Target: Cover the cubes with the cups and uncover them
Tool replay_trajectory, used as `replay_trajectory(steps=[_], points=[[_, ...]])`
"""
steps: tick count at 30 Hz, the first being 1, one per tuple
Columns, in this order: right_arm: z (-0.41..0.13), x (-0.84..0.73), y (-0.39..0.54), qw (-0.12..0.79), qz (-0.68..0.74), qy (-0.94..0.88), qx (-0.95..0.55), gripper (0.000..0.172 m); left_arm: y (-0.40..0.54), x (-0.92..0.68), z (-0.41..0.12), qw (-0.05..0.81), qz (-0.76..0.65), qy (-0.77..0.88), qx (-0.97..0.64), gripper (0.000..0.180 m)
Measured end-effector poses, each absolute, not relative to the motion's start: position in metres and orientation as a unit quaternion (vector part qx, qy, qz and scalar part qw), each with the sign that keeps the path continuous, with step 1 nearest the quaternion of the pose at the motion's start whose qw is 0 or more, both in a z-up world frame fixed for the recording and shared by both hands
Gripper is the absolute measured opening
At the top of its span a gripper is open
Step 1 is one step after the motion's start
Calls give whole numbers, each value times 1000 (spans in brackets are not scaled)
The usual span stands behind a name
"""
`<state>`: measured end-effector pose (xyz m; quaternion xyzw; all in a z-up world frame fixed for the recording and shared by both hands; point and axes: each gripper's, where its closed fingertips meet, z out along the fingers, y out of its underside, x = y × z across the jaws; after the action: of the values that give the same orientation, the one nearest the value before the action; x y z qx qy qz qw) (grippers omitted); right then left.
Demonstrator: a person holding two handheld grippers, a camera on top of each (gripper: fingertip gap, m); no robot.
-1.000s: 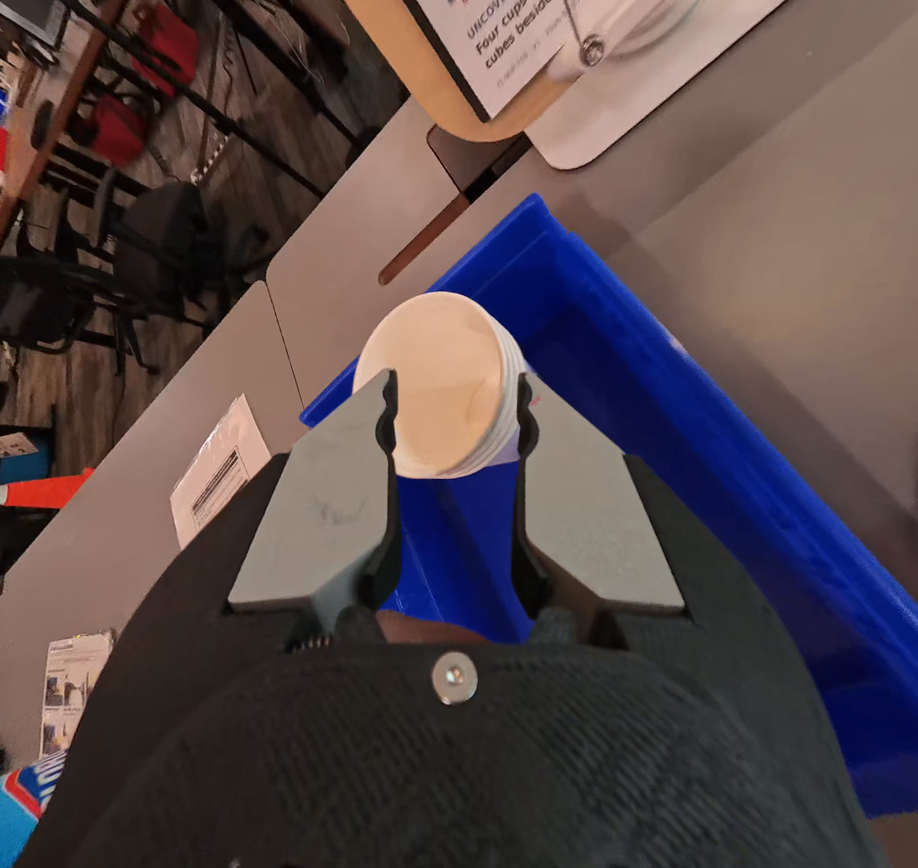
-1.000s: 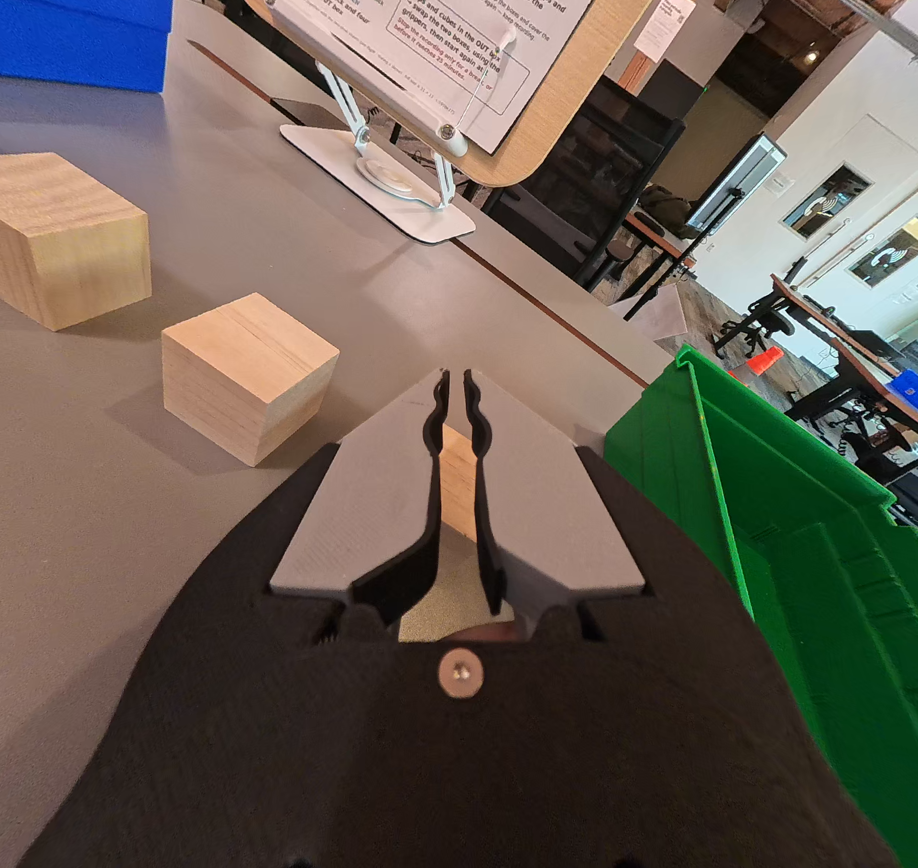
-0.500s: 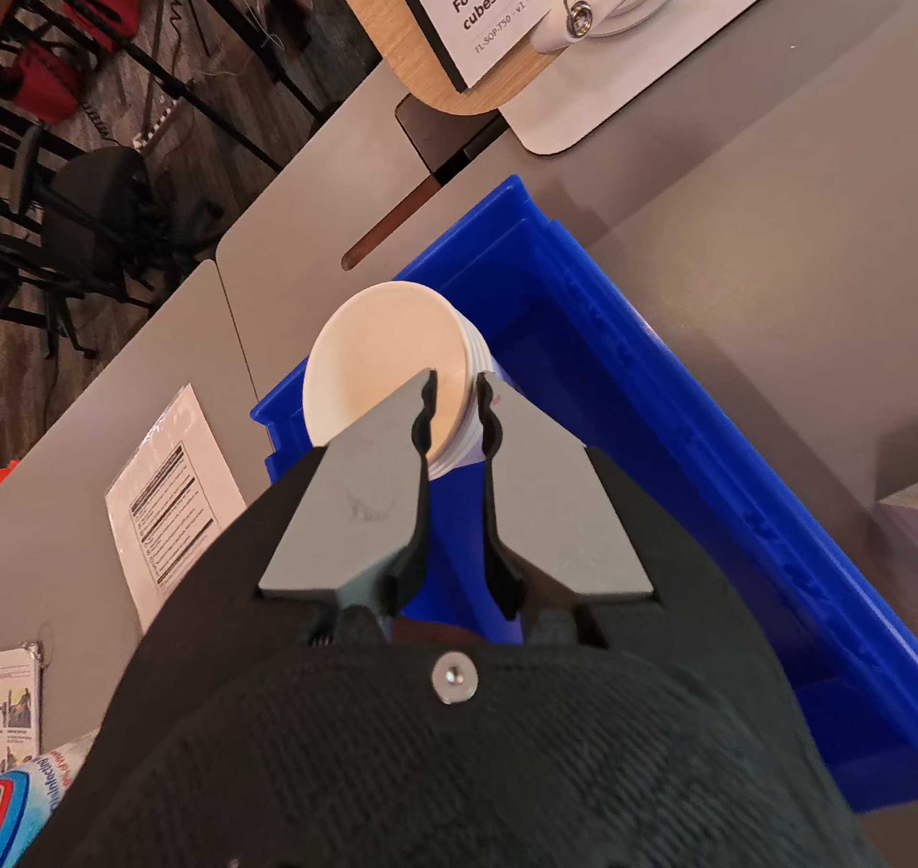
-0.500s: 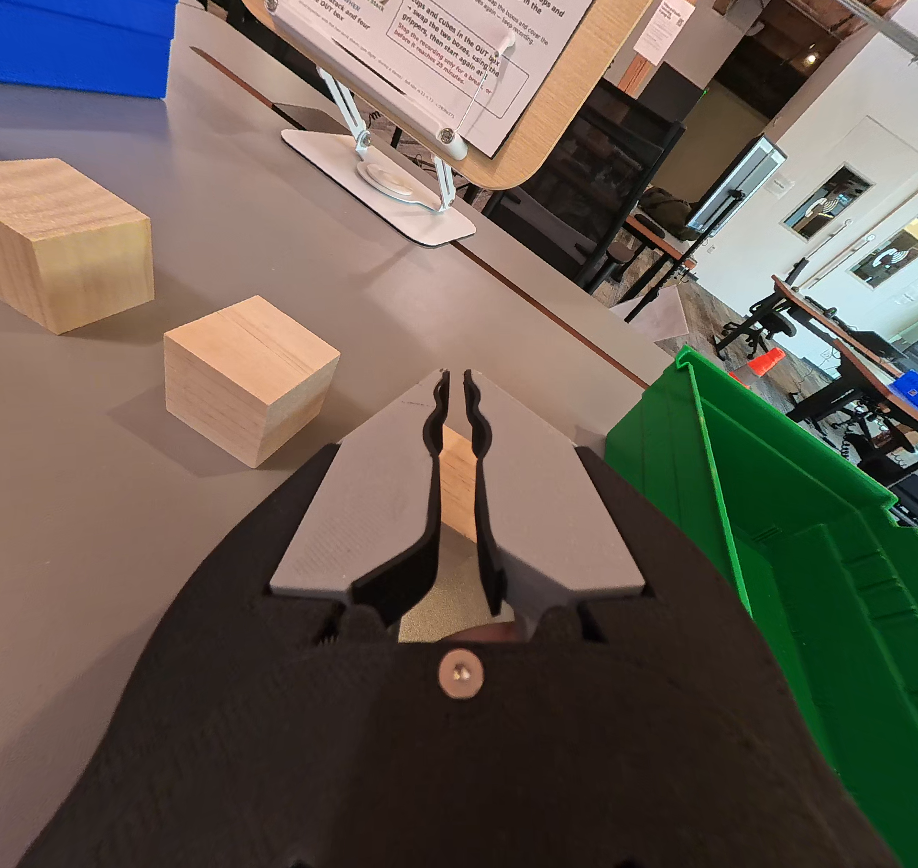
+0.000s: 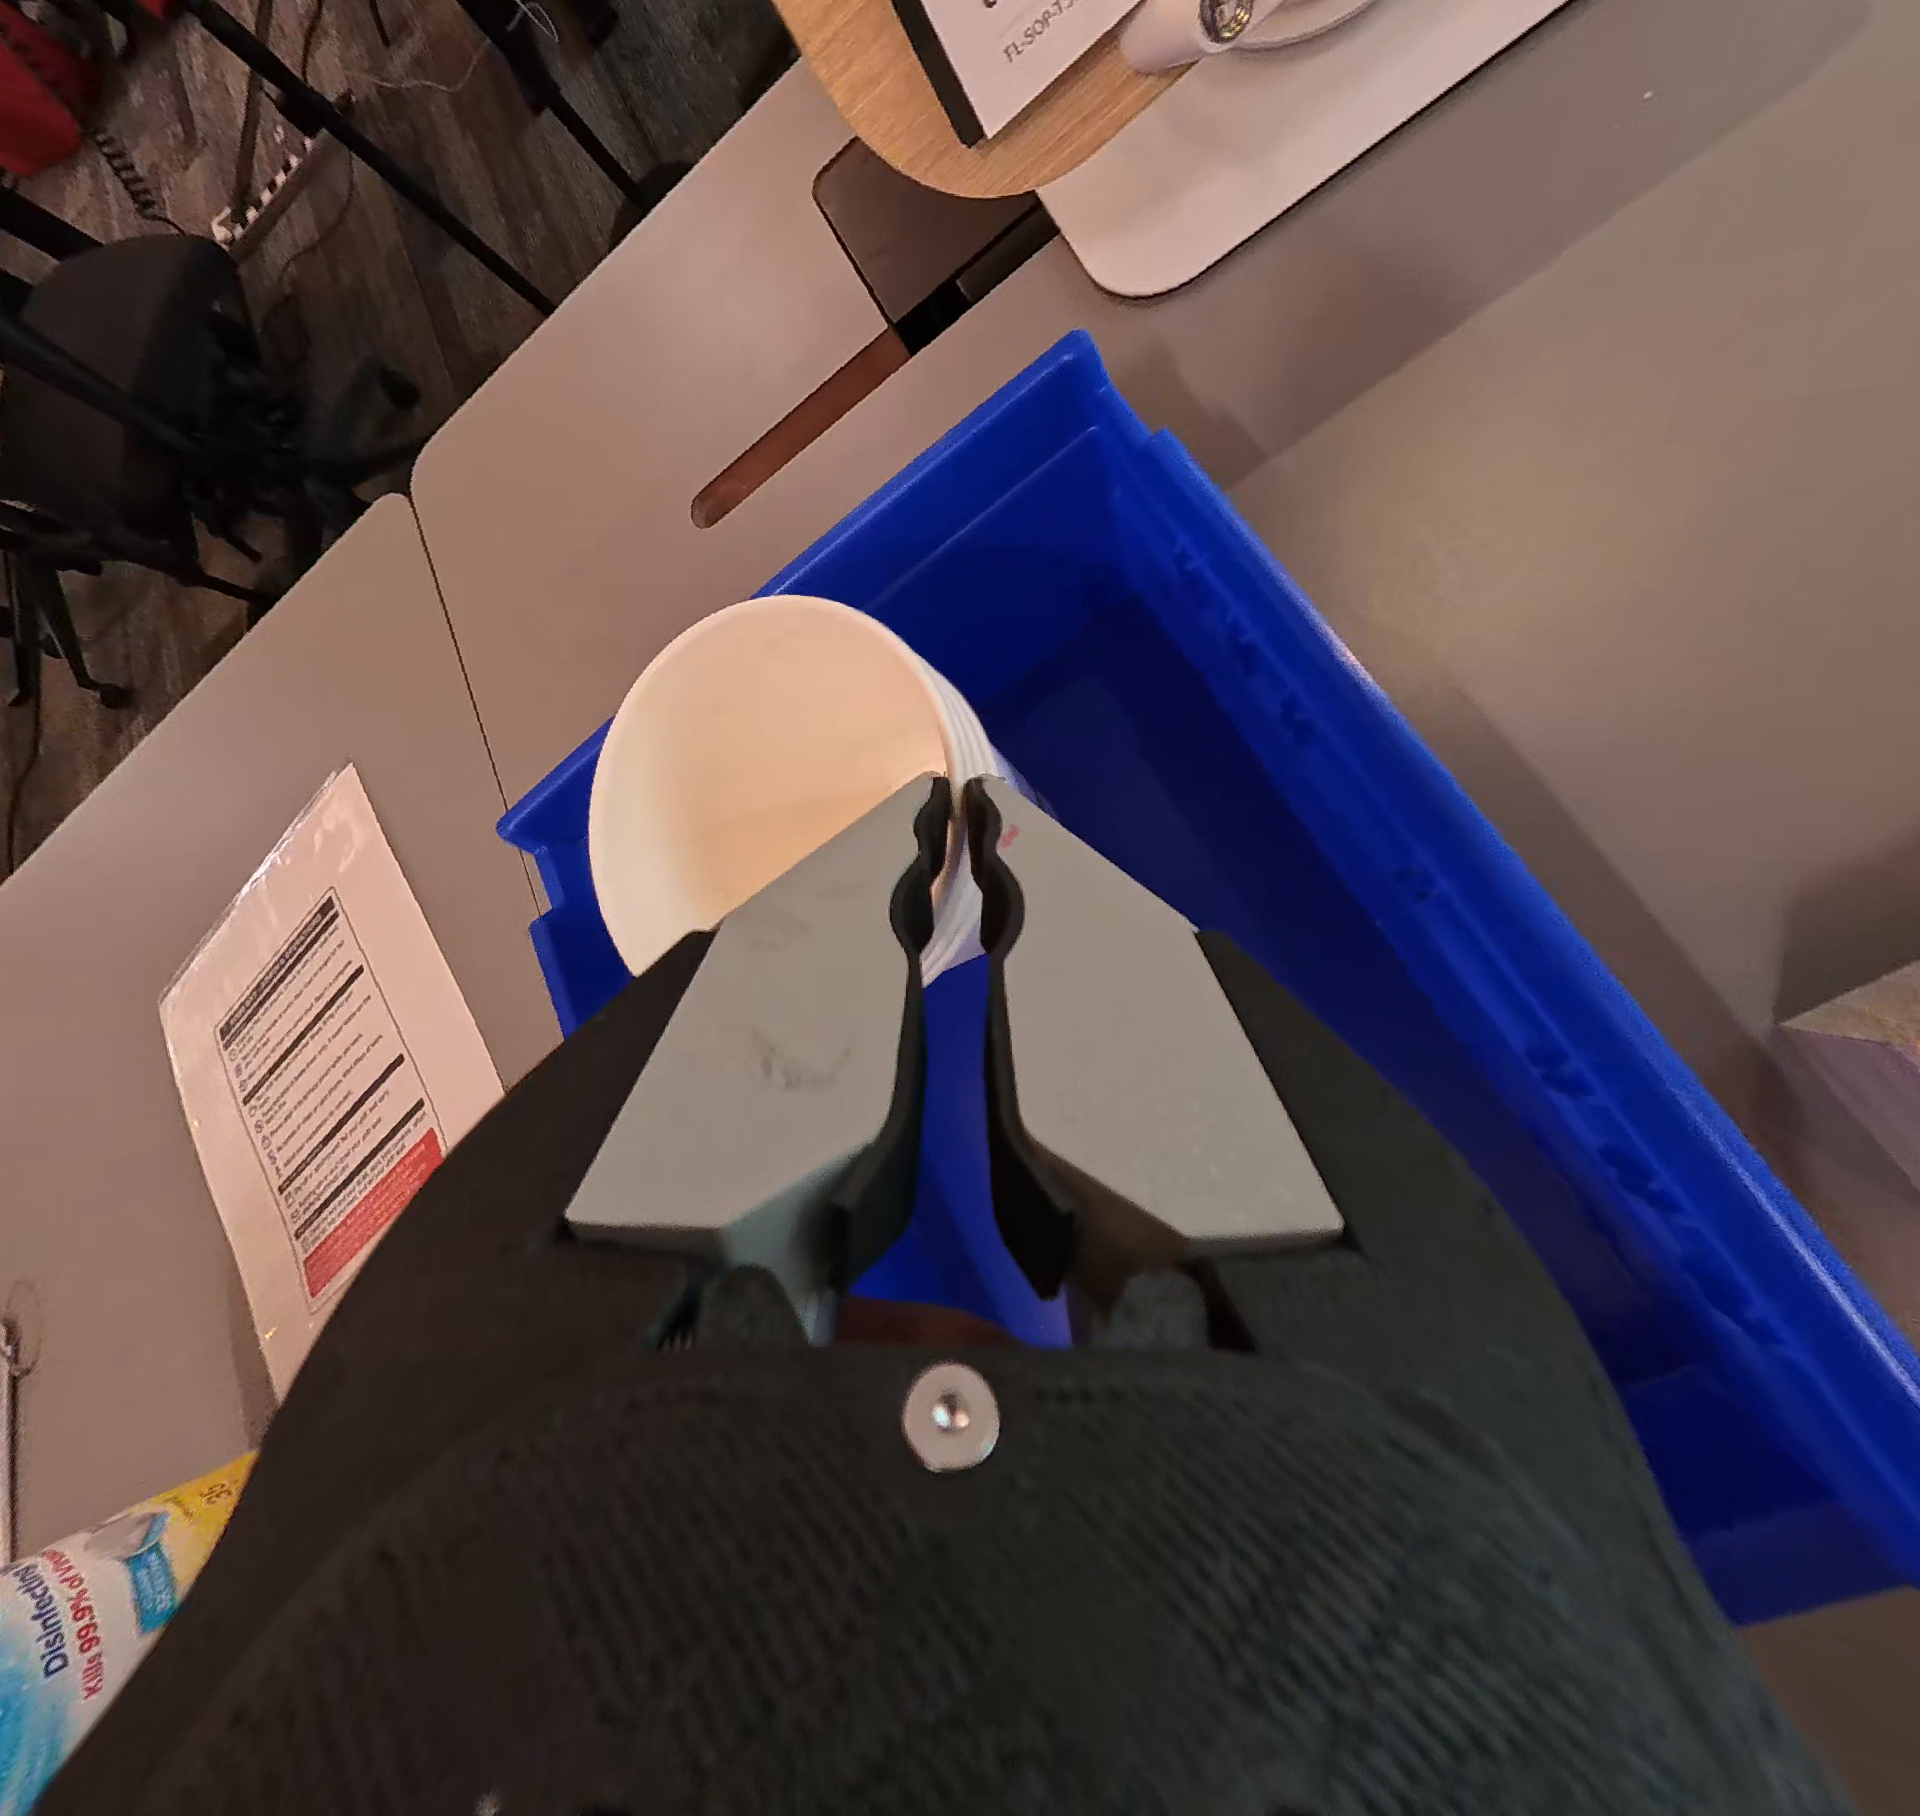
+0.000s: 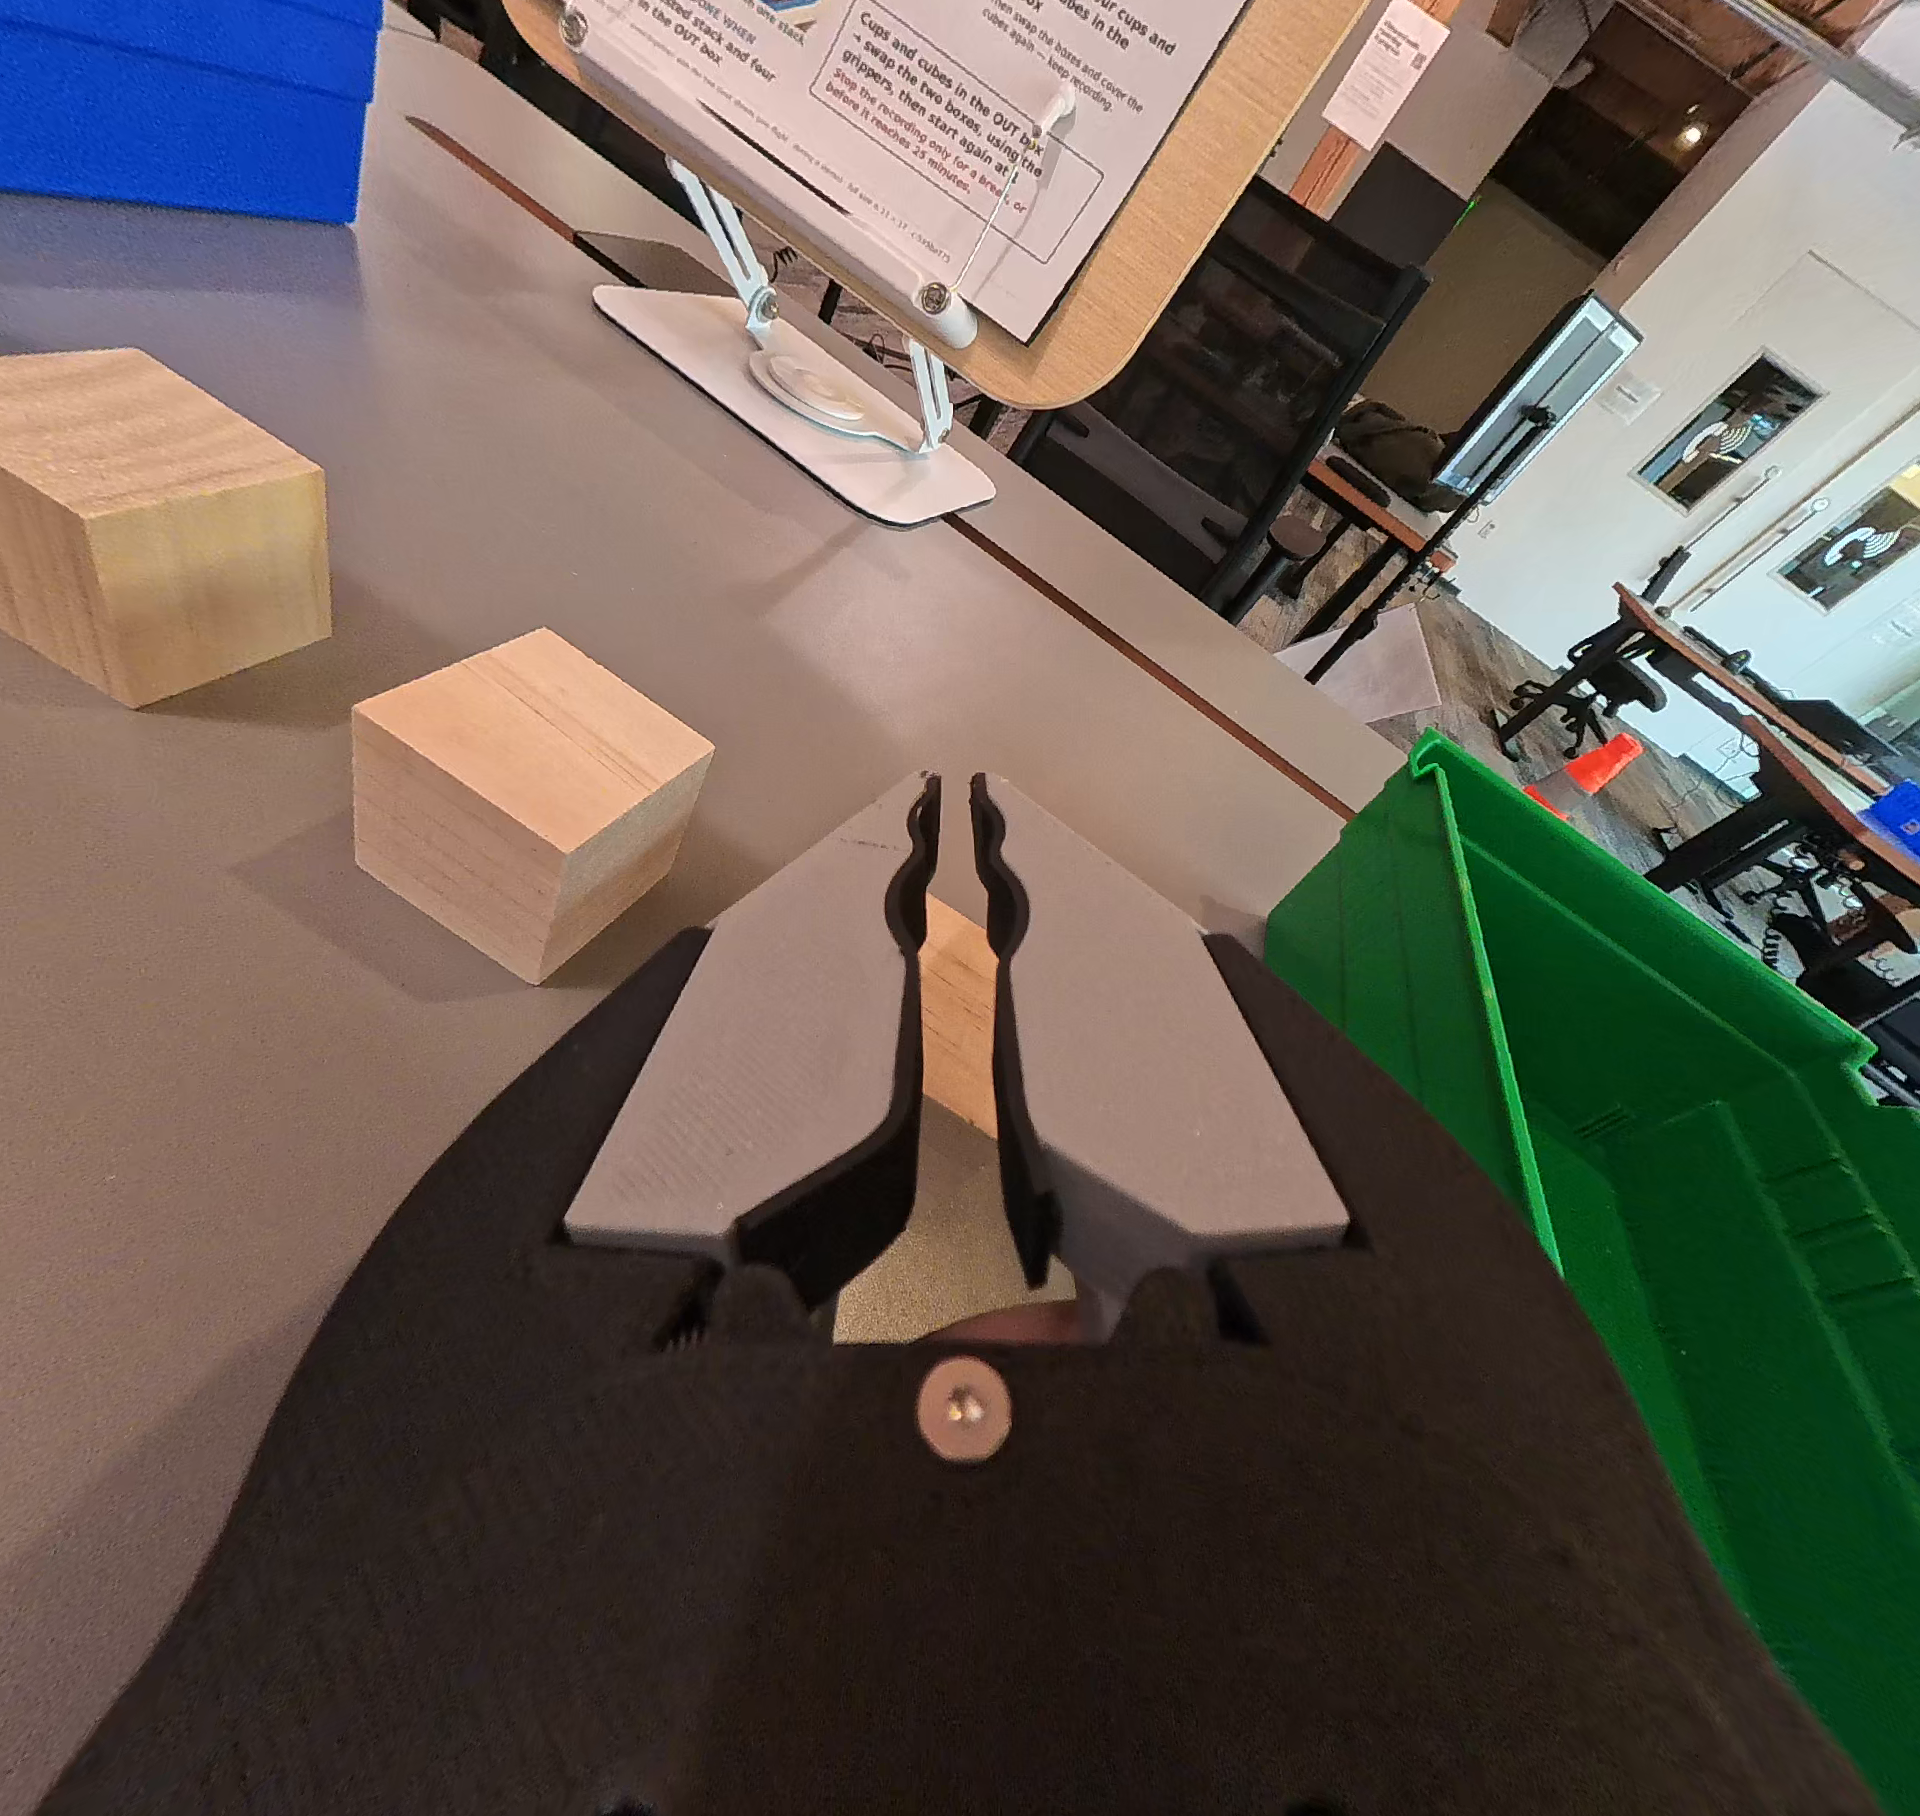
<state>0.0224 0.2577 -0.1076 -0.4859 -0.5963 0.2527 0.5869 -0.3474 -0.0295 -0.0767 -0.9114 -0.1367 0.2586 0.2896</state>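
L gripper (image 5: pixel 953 795): fingers clamped on rim wall of the white cup stack (image 5: pixel 769 779), one finger inside, one outside, stack above the blue bin (image 5: pixel 1299 727)'s near-left corner. R gripper (image 6: pixel 951 790): fingers nearly together, nothing between. Only the R view shows the cubes: one cube (image 6: pixel 525 795) on the tabletop (image 6: pixel 727 603) just left of the fingers, another (image 6: pixel 156 519) farther left, a third (image 6: pixel 956 1018) under the fingers; green bin (image 6: pixel 1610 1091) at right. Bin contents: can't tell.

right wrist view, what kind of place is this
Probably an open office or lab set up for recording. A grey work table carries a propped wooden instruction board and a green plastic bin; beyond stand desks with rolling office chairs.
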Motion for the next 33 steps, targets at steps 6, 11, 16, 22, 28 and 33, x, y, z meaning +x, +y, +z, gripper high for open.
replay_trajectory(steps=[6,11,16,22,28,33], points=[[-108,22,257,587,252,-597,-485,3,-35,-343,-66,300,262,-132,-908,2],[-109,22,257,587,249,-599,-485,2,-34,-330,-53,298,264,-109,-911,2],[-109,22,258,586,249,-598,-487,3,-26,-319,-50,343,203,-132,-908,2],[-110,22,258,585,249,-598,-487,2,-35,-328,-52,391,123,-217,-886,2],[-109,22,256,587,248,-600,-482,2,-39,-323,-55,389,127,-210,-888,2],[-109,22,256,587,250,-599,-484,2,-42,-328,-41,369,215,-170,-888,2]])
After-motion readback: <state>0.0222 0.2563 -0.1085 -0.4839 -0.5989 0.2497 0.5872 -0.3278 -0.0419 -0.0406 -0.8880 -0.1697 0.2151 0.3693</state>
